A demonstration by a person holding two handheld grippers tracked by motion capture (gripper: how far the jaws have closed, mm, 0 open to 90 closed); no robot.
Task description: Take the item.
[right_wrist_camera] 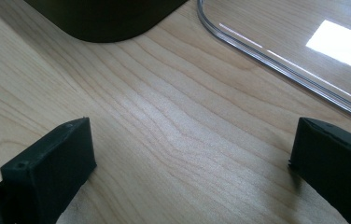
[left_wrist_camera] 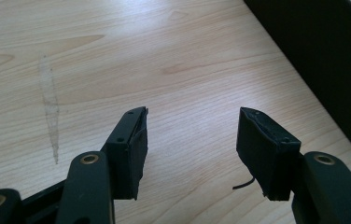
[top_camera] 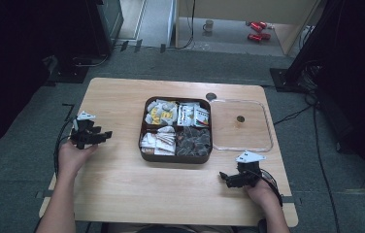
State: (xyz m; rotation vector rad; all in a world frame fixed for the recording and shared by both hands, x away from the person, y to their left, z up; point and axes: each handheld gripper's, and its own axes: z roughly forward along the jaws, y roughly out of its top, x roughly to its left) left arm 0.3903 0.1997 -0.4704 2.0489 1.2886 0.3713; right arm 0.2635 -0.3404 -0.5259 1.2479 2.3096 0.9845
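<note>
Dark brown four-compartment tray (top_camera: 176, 156) sits at mid-table, slightly toward the far side. Far-left compartment: white and yellow packets (top_camera: 161, 113). Far-right: white packets with red and dark print (top_camera: 193, 115). Near-left: pale, flat sachets (top_camera: 158, 142). Near-right: dark grey-brown wrapped pieces (top_camera: 193, 141); what they are cannot be told. All compartments look full.

Clear lid (top_camera: 241, 145) lies flat on the table just beside the tray's right edge, rounded corners, a small dark knob or spot at its middle. In the right gripper view its transparent rim (right_wrist_camera: 276, 60) curves across the upper right with a bright square glare on it; the tray's dark corner (right_wrist_camera: 103, 18) sits at top.

Left gripper (top_camera: 104, 136) is held low over the wood to the left of the tray, well apart from it, jaws pointing toward the tray. In its own view the jaws stand spread with bare wood grain between them (left_wrist_camera: 192, 140), nothing pinched; the tray's dark wall (left_wrist_camera: 323, 60) fills the upper right.

Right gripper (top_camera: 224, 177) is at the near right, in front of the lid and just off the tray's near-right corner. Jaws spread wide (right_wrist_camera: 192, 154), empty, only table between.

Light wooden table (top_camera: 122, 194); grey carpet floor around. A cup (top_camera: 208, 25) and red objects (top_camera: 257, 30) on the floor far behind.
</note>
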